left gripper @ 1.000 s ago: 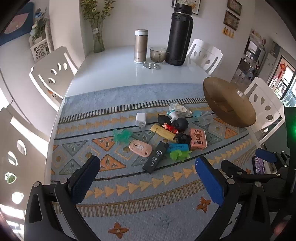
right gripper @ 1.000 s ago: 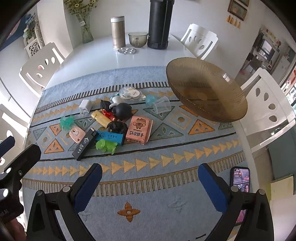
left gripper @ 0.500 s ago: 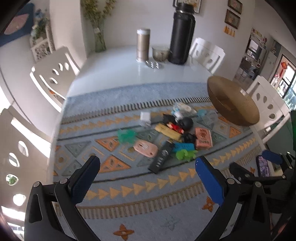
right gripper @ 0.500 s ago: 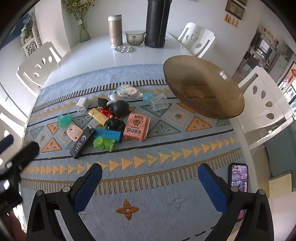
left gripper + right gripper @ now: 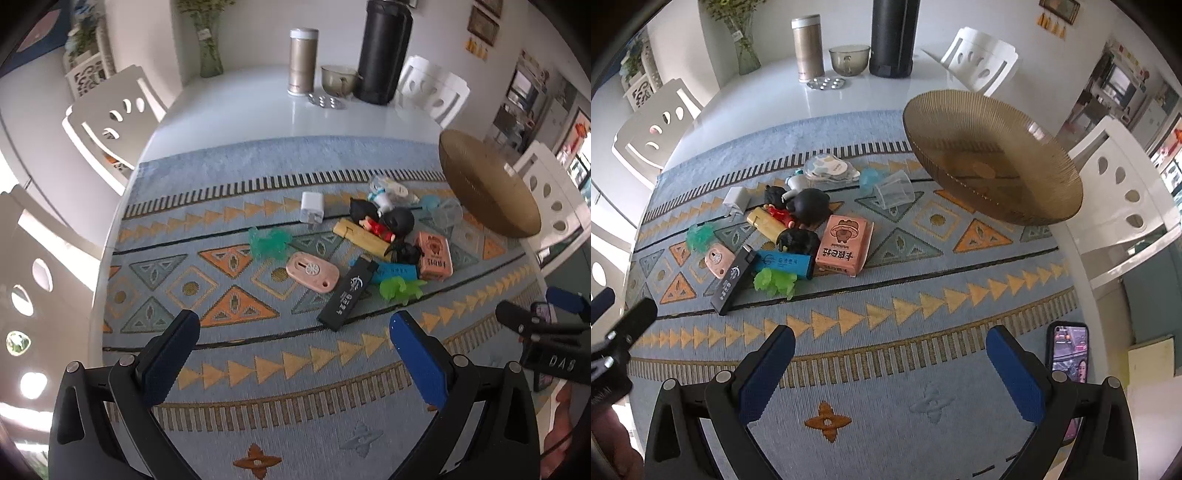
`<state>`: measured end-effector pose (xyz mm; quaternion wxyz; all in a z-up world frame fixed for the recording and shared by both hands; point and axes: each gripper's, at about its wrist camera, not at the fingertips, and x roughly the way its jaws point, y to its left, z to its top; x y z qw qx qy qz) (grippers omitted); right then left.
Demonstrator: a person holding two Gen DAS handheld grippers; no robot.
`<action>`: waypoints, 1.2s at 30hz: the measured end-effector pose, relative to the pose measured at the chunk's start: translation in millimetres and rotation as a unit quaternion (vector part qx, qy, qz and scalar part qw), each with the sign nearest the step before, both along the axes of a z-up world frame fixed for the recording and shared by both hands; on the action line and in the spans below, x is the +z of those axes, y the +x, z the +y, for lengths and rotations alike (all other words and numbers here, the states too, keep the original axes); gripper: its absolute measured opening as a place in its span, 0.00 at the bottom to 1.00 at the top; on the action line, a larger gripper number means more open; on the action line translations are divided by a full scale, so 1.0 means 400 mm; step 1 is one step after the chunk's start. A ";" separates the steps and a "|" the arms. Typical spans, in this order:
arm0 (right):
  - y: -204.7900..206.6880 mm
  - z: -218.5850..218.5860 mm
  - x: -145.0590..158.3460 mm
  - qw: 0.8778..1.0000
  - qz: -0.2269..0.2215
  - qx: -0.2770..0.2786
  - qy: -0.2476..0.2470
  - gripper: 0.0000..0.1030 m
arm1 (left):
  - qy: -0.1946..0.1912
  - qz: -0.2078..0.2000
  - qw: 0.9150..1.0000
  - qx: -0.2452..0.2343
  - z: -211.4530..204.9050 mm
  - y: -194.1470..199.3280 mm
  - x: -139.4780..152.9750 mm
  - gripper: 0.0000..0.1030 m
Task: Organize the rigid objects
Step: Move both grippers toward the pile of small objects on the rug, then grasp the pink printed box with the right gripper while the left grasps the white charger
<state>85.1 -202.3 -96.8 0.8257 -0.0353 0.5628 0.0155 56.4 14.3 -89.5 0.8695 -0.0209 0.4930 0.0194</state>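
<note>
Both grippers hang above the near part of the patterned mat, each spread wide with nothing between its blue pads: the left gripper (image 5: 294,334) sits over the orange triangles, the right gripper (image 5: 890,349) over the striped border further right.

Nothing appears sorted yet. The small things lie in one loose heap on the mat (image 5: 923,288) that covers the counter. A black stick (image 5: 347,293) lies nearest the left gripper, overlapping a blue box (image 5: 783,263), with a green toy (image 5: 775,282) just in front. Beside them sit a pink oval tag (image 5: 312,272), a teal toy (image 5: 267,242), a white charger (image 5: 312,206), a yellow bar (image 5: 360,236), dark figurines (image 5: 809,205), an orange box (image 5: 844,249) and a clear cup (image 5: 895,192).

A brown ribbed bowl (image 5: 993,155) stands at the right edge of the mat, apart from the heap, and looks empty. If it is meant as the destination, every piece is left to move, starting perhaps with the black stick. A phone (image 5: 1067,365) lies at the mat's near right corner.
</note>
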 end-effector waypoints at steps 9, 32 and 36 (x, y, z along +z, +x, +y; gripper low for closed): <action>0.057 0.021 -0.030 0.999 0.010 0.016 0.028 1.00 | -0.023 0.008 0.999 -0.025 0.039 0.083 -0.021 0.99; 0.267 0.027 -0.174 0.987 0.088 -0.046 0.124 0.70 | -0.044 0.075 0.994 -0.069 0.046 0.394 -0.194 0.77; 0.291 0.028 -0.183 0.988 0.094 -0.050 0.114 0.70 | -0.045 0.087 0.992 -0.075 0.033 0.413 -0.217 0.70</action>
